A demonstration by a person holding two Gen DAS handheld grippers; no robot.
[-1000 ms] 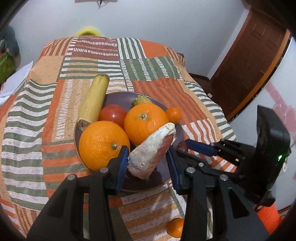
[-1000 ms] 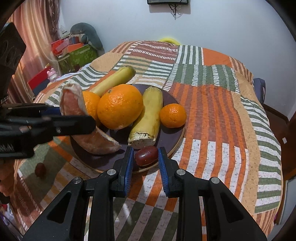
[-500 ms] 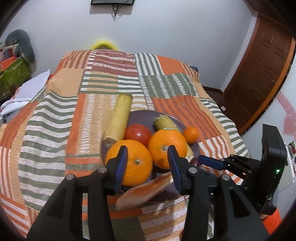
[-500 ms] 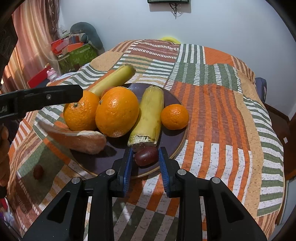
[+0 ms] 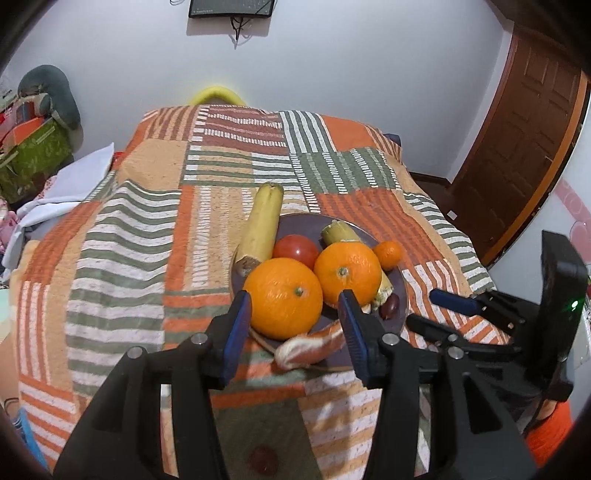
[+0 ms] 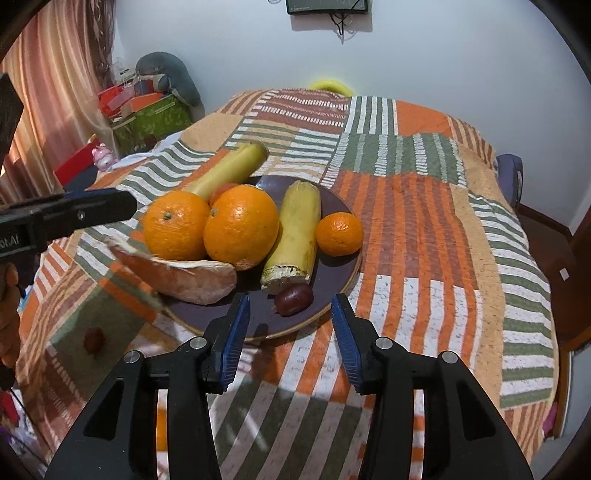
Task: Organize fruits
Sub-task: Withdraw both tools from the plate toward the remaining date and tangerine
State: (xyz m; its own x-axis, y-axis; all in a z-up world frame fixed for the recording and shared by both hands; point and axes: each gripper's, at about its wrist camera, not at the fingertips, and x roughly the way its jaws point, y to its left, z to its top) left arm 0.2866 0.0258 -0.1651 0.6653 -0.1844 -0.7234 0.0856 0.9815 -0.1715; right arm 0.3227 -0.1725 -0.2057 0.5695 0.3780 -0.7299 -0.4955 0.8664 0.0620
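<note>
Fruits [image 6: 240, 227] on plate [image 6: 332, 295] lie just beyond both empty, spread grippers.

Very little writing can be read in either view. In the right wrist view, pale letters run along the black arm of the left tongs [image 6: 55, 218] at the far left edge of the picture, but only a cut-off fragment shows, something like "AI", and the whole word cannot be made out. A dark panel [image 5: 231, 7] hangs on the wall at the top of the left wrist view, with faint rows of marks on it, too small and blurred to read. The fruit and the plate carry no legible labels, stickers or numbers.
</note>
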